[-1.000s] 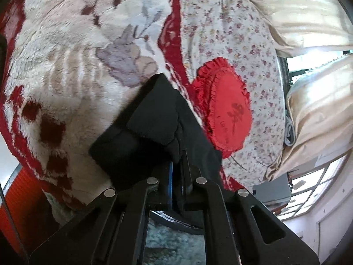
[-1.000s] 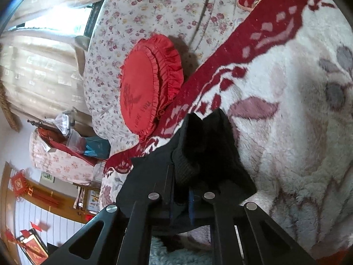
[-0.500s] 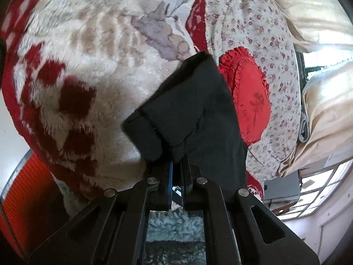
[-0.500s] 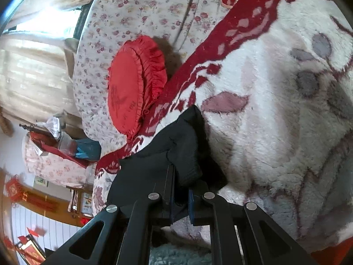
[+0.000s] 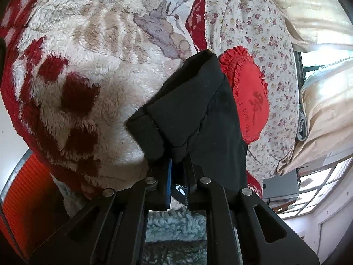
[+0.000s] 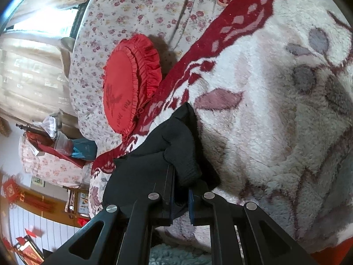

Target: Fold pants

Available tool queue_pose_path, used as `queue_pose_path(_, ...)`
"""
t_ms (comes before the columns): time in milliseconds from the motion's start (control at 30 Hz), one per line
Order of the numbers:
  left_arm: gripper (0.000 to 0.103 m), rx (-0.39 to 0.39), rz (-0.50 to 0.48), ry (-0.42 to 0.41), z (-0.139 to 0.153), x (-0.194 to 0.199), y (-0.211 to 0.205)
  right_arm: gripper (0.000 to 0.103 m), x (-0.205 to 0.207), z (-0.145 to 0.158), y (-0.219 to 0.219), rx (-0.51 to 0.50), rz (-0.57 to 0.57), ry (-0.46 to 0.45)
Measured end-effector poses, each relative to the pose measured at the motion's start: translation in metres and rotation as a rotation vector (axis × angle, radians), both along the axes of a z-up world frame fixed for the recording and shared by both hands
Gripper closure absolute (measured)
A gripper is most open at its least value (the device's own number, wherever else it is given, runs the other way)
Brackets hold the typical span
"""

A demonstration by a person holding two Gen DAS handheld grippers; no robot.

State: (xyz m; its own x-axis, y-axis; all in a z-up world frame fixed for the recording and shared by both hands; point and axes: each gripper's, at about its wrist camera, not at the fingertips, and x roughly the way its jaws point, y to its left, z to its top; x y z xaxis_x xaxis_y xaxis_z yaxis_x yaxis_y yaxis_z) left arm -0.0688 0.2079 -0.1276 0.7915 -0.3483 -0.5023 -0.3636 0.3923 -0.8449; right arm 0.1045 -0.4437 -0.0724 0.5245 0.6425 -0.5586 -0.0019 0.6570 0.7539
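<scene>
Black pants [image 5: 198, 110] are pinched by the left gripper [image 5: 179, 165], jaws just easing, and right gripper [image 6: 181, 183]; soft, floppy, best grabbed at hems

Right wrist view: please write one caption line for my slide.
Right gripper pinching folded black fabric pants over a fluffy white-and-red floral blanket, near a round red ruffled cushion.

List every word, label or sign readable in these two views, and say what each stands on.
"I LOVE YOU": small dark letters on the red ruffled cushion, also seen inverted in the right wrist view.
A large dark Chinese character beside those letters on the same cushion: too blurred to read.
Red hanging wall decorations: no legible text.
</scene>
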Motion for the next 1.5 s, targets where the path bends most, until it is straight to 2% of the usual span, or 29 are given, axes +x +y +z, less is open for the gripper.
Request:
queue_pose_path(433,0.094,-0.017,-0.002,-0.002,-0.004,-0.001,0.002,0.094,0.000,0.000,0.001,-0.007,-0.004,0.000)
queue_pose_path(733,0.093,-0.026,-0.029,0.001,0.001,-0.001,0.010,0.094,-0.001,0.002,0.003,-0.094,-0.013,-0.010)
queue_pose_path(800,0.093,0.015,-0.038,0.000,0.008,-0.004,0.010,0.093,-0.003,0.004,0.001,-0.101,-0.021,-0.007)
queue_pose_path(900,0.093,0.139,-0.037,-0.002,0.026,-0.014,0.008,0.092,-0.011,0.009,-0.011,-0.117,-0.076,-0.010)
queue_pose_path(933,0.091,0.196,-0.017,0.012,0.032,-0.019,0.008,0.089,-0.014,0.012,-0.018,-0.126,-0.109,-0.011)
queue_pose_path(1000,0.091,0.324,0.063,0.022,0.050,-0.032,0.008,0.089,-0.023,0.020,-0.036,-0.166,-0.201,-0.020)
queue_pose_path(1067,0.091,0.439,0.103,-0.024,0.073,-0.037,-0.001,0.089,-0.030,0.036,-0.048,-0.238,-0.267,-0.069)
queue_pose_path(1133,0.091,0.518,0.041,-0.080,0.088,-0.025,-0.020,0.089,-0.029,0.053,-0.036,-0.305,-0.207,-0.145)
queue_pose_path(1200,0.091,0.566,-0.082,-0.116,0.093,-0.001,-0.046,0.089,-0.022,0.069,-0.003,-0.373,-0.045,-0.230)
queue_pose_path(1267,0.091,0.570,-0.147,-0.107,0.086,0.018,-0.062,0.089,-0.009,0.081,0.040,-0.476,0.119,-0.310)
queue_pose_path(1300,0.091,0.581,-0.154,-0.066,0.078,0.029,-0.067,0.089,0.000,0.081,0.054,-0.496,0.167,-0.313)
queue_pose_path(1333,0.091,0.585,-0.151,-0.017,0.067,0.038,-0.069,0.089,0.010,0.078,0.062,-0.499,0.201,-0.294)
queue_pose_path(1367,0.091,0.579,-0.144,0.019,0.059,0.043,-0.068,0.089,0.033,0.066,0.073,-0.492,0.279,-0.204)
queue_pose_path(1400,0.093,0.548,-0.134,0.056,0.046,0.047,-0.064,0.089,0.043,0.057,0.079,-0.514,0.297,-0.157)
queue_pose_path(1467,0.094,0.468,-0.112,0.025,0.036,0.043,-0.054,0.092,0.069,0.032,0.082,-0.627,0.316,-0.040)
queue_pose_path(1500,0.095,0.448,-0.109,0.023,0.034,0.043,-0.052,0.103,0.079,0.033,0.072,-0.625,0.270,-0.059)
